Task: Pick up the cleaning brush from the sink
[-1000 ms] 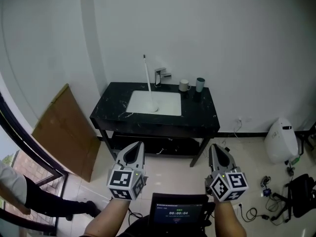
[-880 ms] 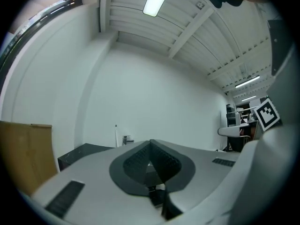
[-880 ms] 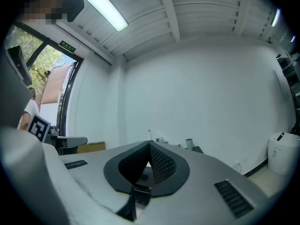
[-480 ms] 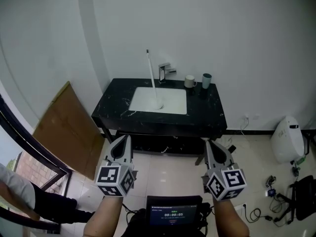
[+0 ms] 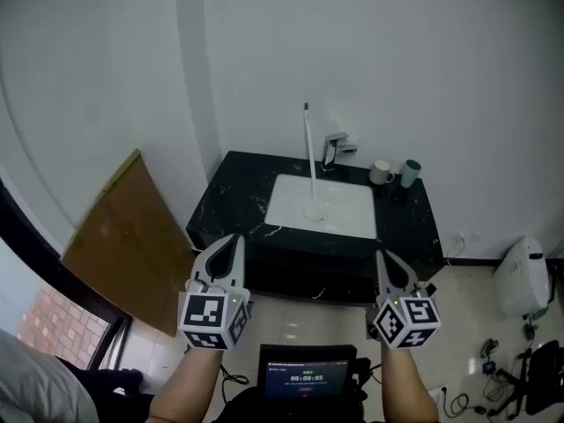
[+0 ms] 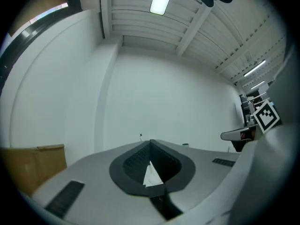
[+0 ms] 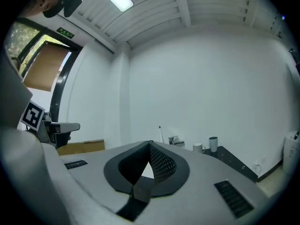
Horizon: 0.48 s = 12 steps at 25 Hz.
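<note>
The cleaning brush (image 5: 310, 161) stands upright in the white sink (image 5: 339, 210), its long thin white handle rising above the black counter (image 5: 238, 201). The handle's tip also shows in the right gripper view (image 7: 160, 132) and, tiny, in the left gripper view (image 6: 140, 136). My left gripper (image 5: 235, 241) and right gripper (image 5: 384, 256) are held level in front of the counter, well short of the sink. Each has its jaws meeting at the tip with nothing between them, as the left gripper view (image 6: 150, 142) and the right gripper view (image 7: 150, 144) also show.
A faucet (image 5: 336, 146) stands behind the sink, with two cups (image 5: 382, 173) (image 5: 411, 173) to its right. A brown board (image 5: 123, 236) leans on the wall at the left. A white appliance (image 5: 520, 276) sits on the floor at the right. A screen (image 5: 306, 377) is below me.
Both grippers and my view have moved forward toward the counter. The sink now looks larger and sits further right in the head view. The jaws have stayed shut.
</note>
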Motion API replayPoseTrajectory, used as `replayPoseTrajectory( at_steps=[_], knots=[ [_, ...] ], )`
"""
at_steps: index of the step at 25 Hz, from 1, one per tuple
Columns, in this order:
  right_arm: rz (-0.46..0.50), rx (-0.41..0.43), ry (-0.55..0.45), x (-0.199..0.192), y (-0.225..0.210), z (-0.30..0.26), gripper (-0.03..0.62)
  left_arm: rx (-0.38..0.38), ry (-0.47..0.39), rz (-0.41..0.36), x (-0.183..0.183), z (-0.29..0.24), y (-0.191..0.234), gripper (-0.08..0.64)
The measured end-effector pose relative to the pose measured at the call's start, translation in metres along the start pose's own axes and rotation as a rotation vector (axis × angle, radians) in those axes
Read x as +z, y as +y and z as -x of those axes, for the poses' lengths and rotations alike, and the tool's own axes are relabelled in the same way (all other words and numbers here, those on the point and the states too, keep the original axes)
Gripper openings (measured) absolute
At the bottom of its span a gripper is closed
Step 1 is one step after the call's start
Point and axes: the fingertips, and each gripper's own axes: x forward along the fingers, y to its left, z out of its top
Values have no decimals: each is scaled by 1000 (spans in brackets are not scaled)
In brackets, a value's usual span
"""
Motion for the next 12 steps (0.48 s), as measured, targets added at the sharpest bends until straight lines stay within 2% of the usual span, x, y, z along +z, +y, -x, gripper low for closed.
replayPoseTrajectory(
  at_steps=[4, 9, 12],
  knots=[
    [21, -37, 58, -18, 7, -76, 0, 15, 46, 81, -28, -49, 60, 3],
    [20, -18, 63, -30, -3, -141, 0, 53, 74, 99, -59, -116, 89, 3],
    [19, -9, 51, -29, -14, -186, 0, 51, 99, 69, -67, -164, 98, 3]
  ],
)
